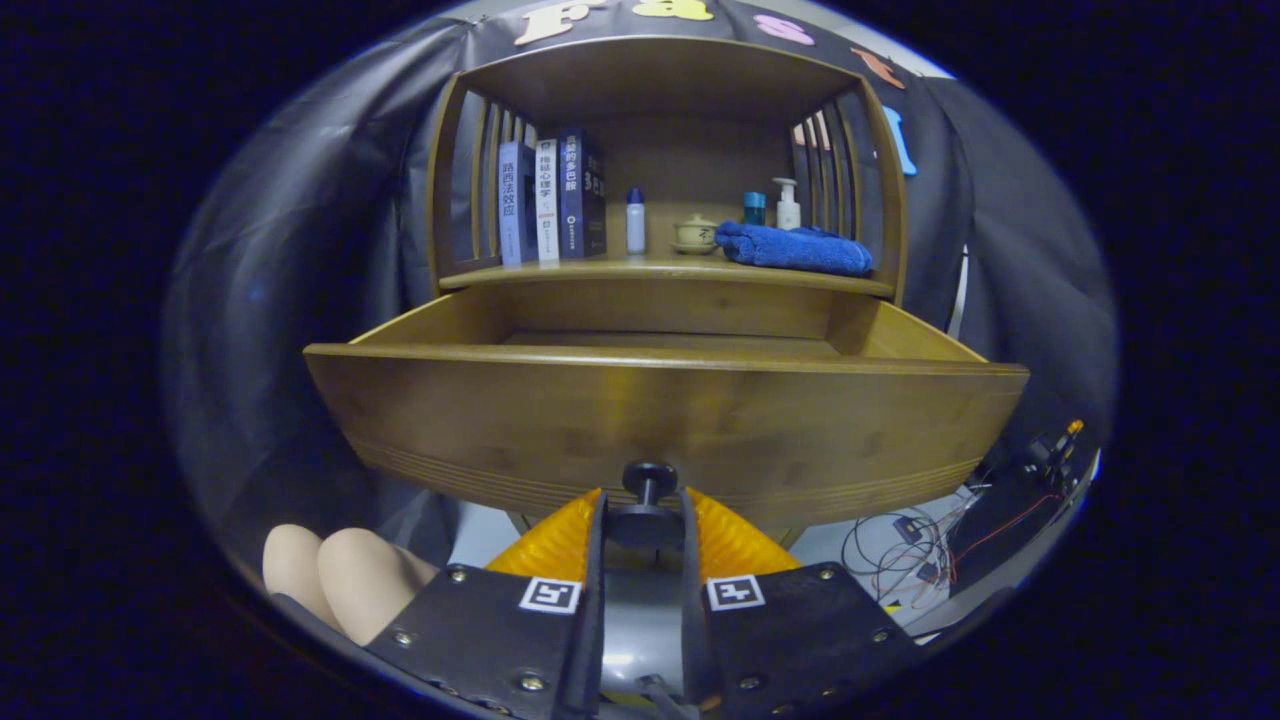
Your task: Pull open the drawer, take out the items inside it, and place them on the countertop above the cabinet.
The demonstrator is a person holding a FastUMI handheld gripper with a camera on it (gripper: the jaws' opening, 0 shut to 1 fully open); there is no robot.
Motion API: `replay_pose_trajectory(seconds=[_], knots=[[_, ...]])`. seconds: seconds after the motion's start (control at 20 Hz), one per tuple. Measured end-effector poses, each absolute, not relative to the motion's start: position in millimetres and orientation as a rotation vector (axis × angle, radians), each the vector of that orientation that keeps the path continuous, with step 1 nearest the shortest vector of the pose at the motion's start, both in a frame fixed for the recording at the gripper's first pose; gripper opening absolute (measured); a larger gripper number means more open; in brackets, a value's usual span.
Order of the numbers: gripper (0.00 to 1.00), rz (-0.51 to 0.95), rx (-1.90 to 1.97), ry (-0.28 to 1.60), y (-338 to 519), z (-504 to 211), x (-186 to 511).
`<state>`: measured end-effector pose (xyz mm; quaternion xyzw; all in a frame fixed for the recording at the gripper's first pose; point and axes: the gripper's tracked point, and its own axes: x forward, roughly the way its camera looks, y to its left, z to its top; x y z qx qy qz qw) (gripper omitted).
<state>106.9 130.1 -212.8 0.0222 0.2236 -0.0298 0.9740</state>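
Jaws (645, 525) are closing on the drawer's dark knob (648, 478), one finger pressing each side of its base. A person's knees (340, 580) are showing low, left of the fingers; loose wires (905, 545) are lying on the floor to the right.

Just beyond the fingers, the drawer (660, 420) is standing pulled well out of the cabinet, its wooden front filling the near ground. What shows of its inside is bare wood; the front panel is hiding the nearer part of the floor.

Above and behind, the surface (600, 270) is carrying, left to right: three upright books (550, 200), a small white bottle (635, 220), a lidded cup (695, 235), a folded blue towel (795, 248), and behind the towel a teal jar (754, 207) and a pump bottle (788, 203).
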Motion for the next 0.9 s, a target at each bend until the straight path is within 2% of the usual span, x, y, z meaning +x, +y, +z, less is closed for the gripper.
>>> replay_pose_trajectory(seconds=[0.2, 0.4, 0.5, 0.65, 0.9], knots=[[0.32, -0.021, 0.010, 0.470, 132.4, -214.4, 106.7], [0.42, 0.020, 0.031, 0.477, 131.1, -207.1, 96.2], [0.42, 0.034, 0.002, 0.456, 132.3, -196.3, 84.4], [0.42, 0.083, -0.020, 0.380, 143.5, -161.4, 72.0], [0.41, 0.113, 0.038, 0.209, 152.1, -82.3, 97.3]])
